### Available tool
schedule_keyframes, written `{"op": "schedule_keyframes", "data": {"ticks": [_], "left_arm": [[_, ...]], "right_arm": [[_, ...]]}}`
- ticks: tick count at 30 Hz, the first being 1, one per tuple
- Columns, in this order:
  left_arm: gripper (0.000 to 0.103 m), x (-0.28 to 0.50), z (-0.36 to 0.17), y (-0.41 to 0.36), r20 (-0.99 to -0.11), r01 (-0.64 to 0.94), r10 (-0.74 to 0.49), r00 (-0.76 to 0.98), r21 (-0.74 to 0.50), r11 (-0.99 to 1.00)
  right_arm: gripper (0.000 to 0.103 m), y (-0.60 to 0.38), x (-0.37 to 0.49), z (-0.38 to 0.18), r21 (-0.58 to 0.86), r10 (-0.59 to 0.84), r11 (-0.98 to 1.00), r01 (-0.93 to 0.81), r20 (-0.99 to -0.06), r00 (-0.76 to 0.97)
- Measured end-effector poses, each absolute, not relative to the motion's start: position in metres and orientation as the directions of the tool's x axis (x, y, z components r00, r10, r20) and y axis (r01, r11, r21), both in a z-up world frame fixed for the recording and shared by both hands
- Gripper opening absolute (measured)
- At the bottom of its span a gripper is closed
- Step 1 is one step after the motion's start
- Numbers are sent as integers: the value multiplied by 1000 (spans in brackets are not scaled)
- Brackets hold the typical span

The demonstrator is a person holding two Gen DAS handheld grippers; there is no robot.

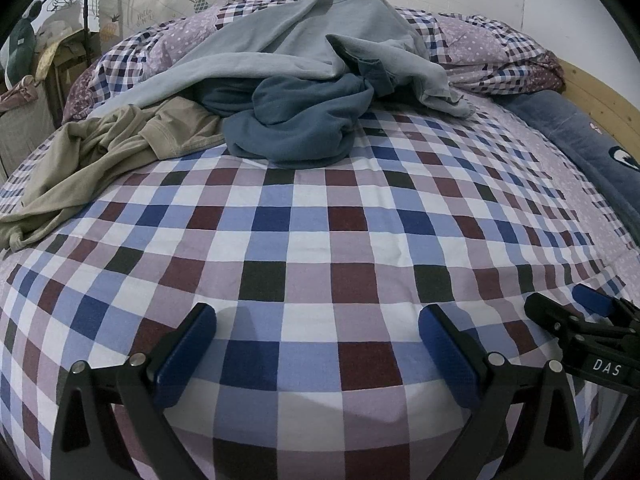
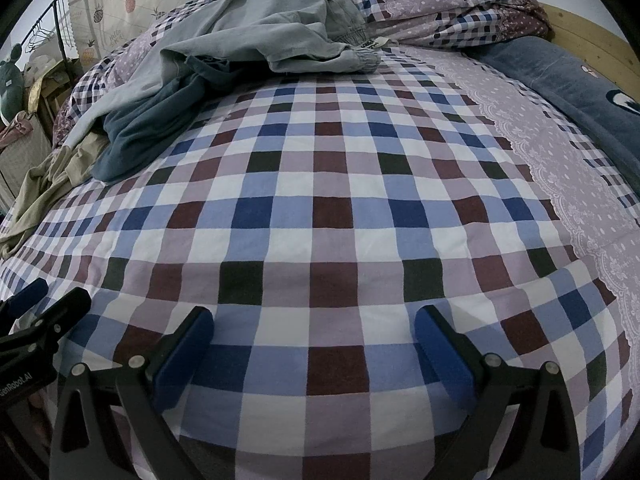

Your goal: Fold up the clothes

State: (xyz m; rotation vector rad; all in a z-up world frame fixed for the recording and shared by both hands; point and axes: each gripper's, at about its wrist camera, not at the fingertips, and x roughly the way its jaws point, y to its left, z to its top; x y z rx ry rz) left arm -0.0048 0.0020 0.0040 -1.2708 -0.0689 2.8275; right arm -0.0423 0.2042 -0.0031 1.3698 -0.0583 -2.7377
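Note:
A heap of clothes lies at the far side of the checked bed sheet (image 1: 312,240). A light grey-blue garment (image 1: 280,40) drapes over the top, a dark teal garment (image 1: 296,128) is bunched below it, and a khaki garment (image 1: 96,148) spreads to the left. The right wrist view shows the same light garment (image 2: 272,28), teal garment (image 2: 152,120) and khaki garment (image 2: 48,184) at upper left. My left gripper (image 1: 316,316) is open above bare sheet, far from the heap. My right gripper (image 2: 314,318) is also open over the sheet (image 2: 320,220), holding nothing.
A folded checked quilt (image 1: 500,52) lies at the back. A dark blue blanket (image 1: 580,136) runs along the wooden bed frame (image 1: 600,92) on the right. A clothes rack with hangers (image 1: 64,0) stands at far left. Each gripper shows at the edge of the other's view.

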Motion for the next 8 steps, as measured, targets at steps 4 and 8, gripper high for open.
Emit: {"op": "schedule_keyframes", "data": {"ticks": [4,8], "left_arm": [[103,-4,4,2,-744,-20,59,-666,-61,-998],[103,-5,4,1,-744,-20,60,-665,-63,-998]], "right_arm": [[103,204,-42,-3,70,-88,-996,54,-797,-597],[103,204,-42,-3,70,-88,-996,54,-797,-597]]}}
